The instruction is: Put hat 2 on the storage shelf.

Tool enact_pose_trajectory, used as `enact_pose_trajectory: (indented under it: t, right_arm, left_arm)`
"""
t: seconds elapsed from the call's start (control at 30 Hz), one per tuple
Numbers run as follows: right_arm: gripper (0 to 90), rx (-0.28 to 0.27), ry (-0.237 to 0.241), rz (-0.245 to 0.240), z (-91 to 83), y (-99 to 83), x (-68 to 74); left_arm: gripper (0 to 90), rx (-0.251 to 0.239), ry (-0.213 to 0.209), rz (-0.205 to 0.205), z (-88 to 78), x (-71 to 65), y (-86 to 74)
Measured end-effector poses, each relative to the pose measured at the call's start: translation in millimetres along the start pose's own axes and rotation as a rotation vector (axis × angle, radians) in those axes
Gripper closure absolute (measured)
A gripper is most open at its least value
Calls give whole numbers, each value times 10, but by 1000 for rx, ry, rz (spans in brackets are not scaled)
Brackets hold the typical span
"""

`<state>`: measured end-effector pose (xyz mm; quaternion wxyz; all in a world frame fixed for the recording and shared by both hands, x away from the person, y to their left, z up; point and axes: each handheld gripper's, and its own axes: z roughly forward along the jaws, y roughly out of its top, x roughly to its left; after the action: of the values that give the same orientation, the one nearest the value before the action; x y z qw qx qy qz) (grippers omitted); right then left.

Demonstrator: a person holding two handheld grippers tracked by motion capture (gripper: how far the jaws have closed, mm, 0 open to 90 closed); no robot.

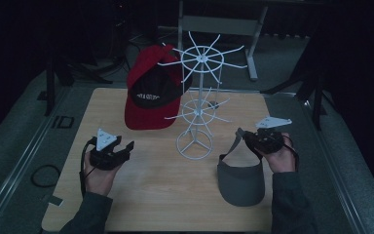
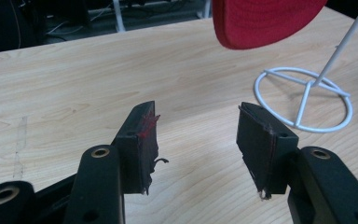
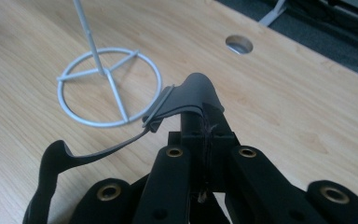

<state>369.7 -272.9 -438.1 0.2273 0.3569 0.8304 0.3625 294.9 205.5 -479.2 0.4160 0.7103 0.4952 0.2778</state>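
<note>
A grey sun visor (image 1: pixel 241 181) hangs from my right gripper (image 1: pixel 246 137), brim low over the table at the right front. In the right gripper view the jaws are shut on the visor's grey band (image 3: pixel 191 95), which folds over the fingertips. A white wire hat stand (image 1: pixel 197 105) rises in the middle of the wooden table (image 1: pixel 151 195), and a red and black cap (image 1: pixel 152 90) hangs on its left side. My left gripper (image 1: pixel 126 146) hovers at the left front, open, with nothing between its pads (image 2: pixel 142 140).
The stand's ring base (image 2: pixel 303 98) lies just right of the left gripper. A round cable hole (image 3: pixel 239 44) sits in the tabletop beyond the right gripper. A black cable loop (image 1: pixel 45 175) lies off the table's left edge. Desk legs (image 1: pixel 253 44) stand behind.
</note>
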Motion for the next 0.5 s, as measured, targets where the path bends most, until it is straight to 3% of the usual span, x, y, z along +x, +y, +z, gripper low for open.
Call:
enact_pose_trajectory:
  t: [0.23,0.4,0.5]
  right_arm:
    - [894,-31,-3,-17,-134,113,-13]
    - [893,-54,-1,-21,-222,181,-15]
    - [893,-63,-2,-29,-269,217,0]
  left_arm:
    - [481,60,-28,55,71,65,-15]
    - [478,86,-52,71,95,124,-27]
    - [470,124,-65,117,115,144,3]
